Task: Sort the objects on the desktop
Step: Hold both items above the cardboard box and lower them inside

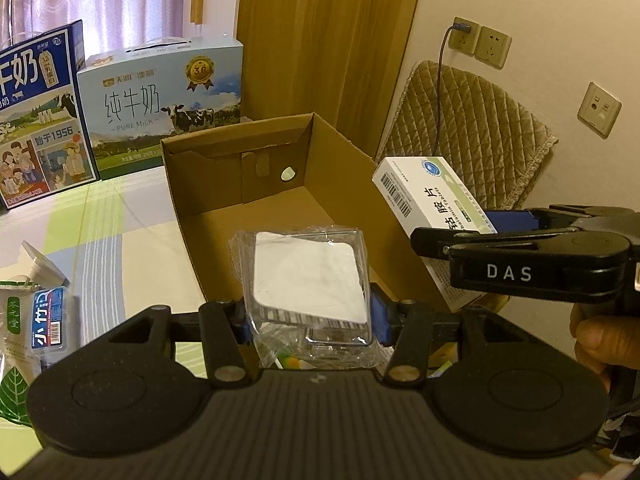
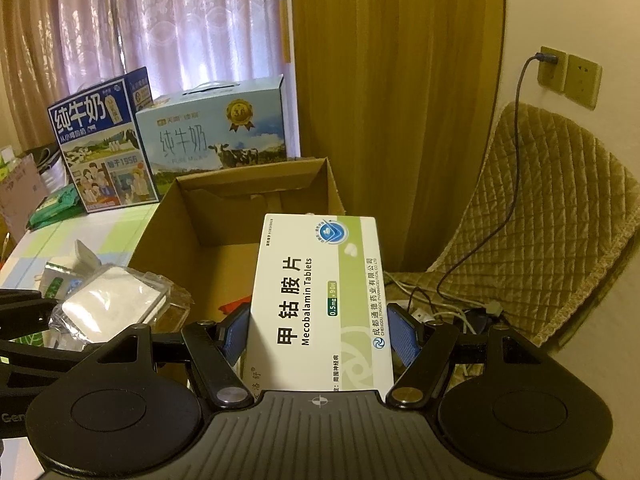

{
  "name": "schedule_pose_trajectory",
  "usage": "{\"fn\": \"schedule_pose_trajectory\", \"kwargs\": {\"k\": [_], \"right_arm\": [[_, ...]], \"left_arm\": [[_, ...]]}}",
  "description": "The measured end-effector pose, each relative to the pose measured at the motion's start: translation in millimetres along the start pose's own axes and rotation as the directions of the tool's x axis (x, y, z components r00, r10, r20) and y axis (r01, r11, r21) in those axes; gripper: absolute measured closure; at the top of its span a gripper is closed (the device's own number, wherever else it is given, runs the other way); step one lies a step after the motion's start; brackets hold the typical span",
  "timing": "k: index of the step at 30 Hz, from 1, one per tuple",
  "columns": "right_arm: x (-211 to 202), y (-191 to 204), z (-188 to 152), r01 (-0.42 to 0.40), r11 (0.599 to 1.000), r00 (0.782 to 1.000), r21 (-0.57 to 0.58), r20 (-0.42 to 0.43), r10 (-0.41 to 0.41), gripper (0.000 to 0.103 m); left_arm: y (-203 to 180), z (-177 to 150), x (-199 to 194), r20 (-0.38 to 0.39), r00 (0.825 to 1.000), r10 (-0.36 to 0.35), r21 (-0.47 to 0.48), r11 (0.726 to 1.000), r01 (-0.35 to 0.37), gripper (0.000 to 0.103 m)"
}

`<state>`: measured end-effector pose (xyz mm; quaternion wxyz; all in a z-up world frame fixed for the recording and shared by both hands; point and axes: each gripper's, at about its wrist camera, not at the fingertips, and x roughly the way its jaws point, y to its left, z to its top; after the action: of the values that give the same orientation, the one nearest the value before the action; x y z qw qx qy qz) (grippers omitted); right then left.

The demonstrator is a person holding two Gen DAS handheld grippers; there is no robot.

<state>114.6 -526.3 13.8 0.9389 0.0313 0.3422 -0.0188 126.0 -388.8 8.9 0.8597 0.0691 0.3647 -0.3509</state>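
In the left wrist view, at nine o'clock, a blue milk carton (image 1: 38, 120) stands at the table's far left edge, with a paler milk box (image 1: 160, 108) just beside it toward eleven; below them, at eight o'clock, a small pack (image 1: 48, 318) and a leaf-printed bag (image 1: 14, 384) lie on the striped cloth (image 1: 120, 240), with a strip of bare cloth between them and the carton (image 1: 248, 184); the carton sits open at twelve o'clock, its near rim just past the left gripper (image 1: 310, 316), its floor bare as far as can be seen; the left gripper is clamped on a clear case (image 1: 308, 280) with a white insert, the blue pads (image 1: 378, 314) pressing its sides, and the case hangs over the carton's near edge; at three o'clock the right gripper (image 1: 496, 216), marked DAS, grips a tablet box (image 1: 432, 196) beside the carton's right wall, a hand (image 1: 600, 340) showing below it at four o'clock; in the right wrist view the case (image 2: 112, 304) lies at nine o'clock, the carton (image 2: 224, 216) opens at twelve, and the tablet box (image 2: 320, 304) stands upright between the right gripper's (image 2: 320, 338) pads (image 2: 404, 338), its top edge over the carton's near right corner; at three o'clock a quilted chair (image 2: 540, 216) and a cable (image 2: 516, 152) crowd the wall side.
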Motion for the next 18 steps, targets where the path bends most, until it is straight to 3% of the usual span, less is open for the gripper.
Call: {"fn": "schedule_pose_trajectory", "kwargs": {"k": [18], "right_arm": [[9.9, 3.2, 0.7, 0.001, 1.000, 1.000, -0.004, -0.010, -0.001, 0.035]], "left_arm": [[5.9, 1.3, 7.1, 0.004, 1.000, 0.015, 0.018, 1.000, -0.015, 0.050]]}}
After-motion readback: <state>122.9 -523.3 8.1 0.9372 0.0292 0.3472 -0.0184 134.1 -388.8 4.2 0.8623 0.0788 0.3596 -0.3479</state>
